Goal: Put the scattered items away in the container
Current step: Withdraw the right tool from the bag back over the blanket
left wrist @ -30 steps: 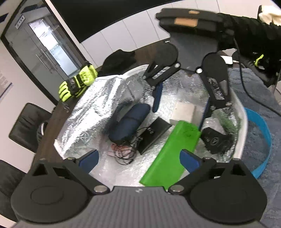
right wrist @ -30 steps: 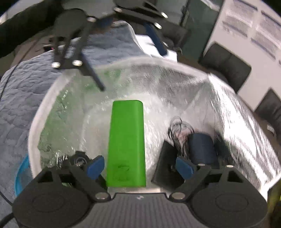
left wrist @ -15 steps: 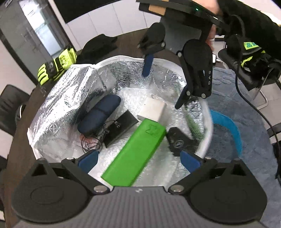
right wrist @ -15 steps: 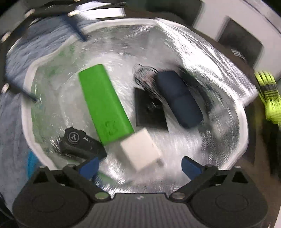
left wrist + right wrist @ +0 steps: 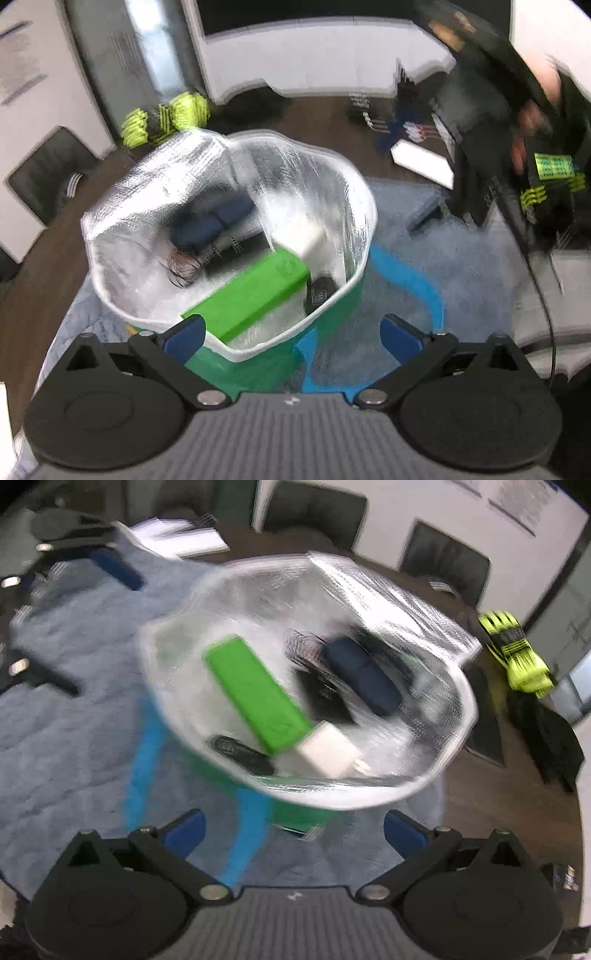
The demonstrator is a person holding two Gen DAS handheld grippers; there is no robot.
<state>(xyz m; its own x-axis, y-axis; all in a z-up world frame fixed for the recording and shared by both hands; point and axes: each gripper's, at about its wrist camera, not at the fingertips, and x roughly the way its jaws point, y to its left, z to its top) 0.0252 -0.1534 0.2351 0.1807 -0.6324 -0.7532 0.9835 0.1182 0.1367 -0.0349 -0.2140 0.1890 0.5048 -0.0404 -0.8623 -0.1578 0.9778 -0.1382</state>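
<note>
- Both tools have pulled back out of the silver bag (image 5: 155, 192); the left tool (image 5: 291, 334) and right tool (image 5: 293, 830) are spread wide, holding nothing.
- Inside the bag lie the green box (image 5: 255, 291), white block (image 5: 328, 755) and dark blue case (image 5: 362, 675).
- A small black thing (image 5: 321, 293) beside the green box is half hidden by the bag's rim.
- Everything looks blurry.
- Yellow gloves (image 5: 517, 650) sit on the surface behind the bag.

Both views are motion-blurred. The person (image 5: 535, 122) at the upper right of the left view smears and is cut by the edge. The bag (image 5: 458, 686) wall hides part of the black pouch (image 5: 321, 291); its logo (image 5: 231, 746) is unreadable.
</note>
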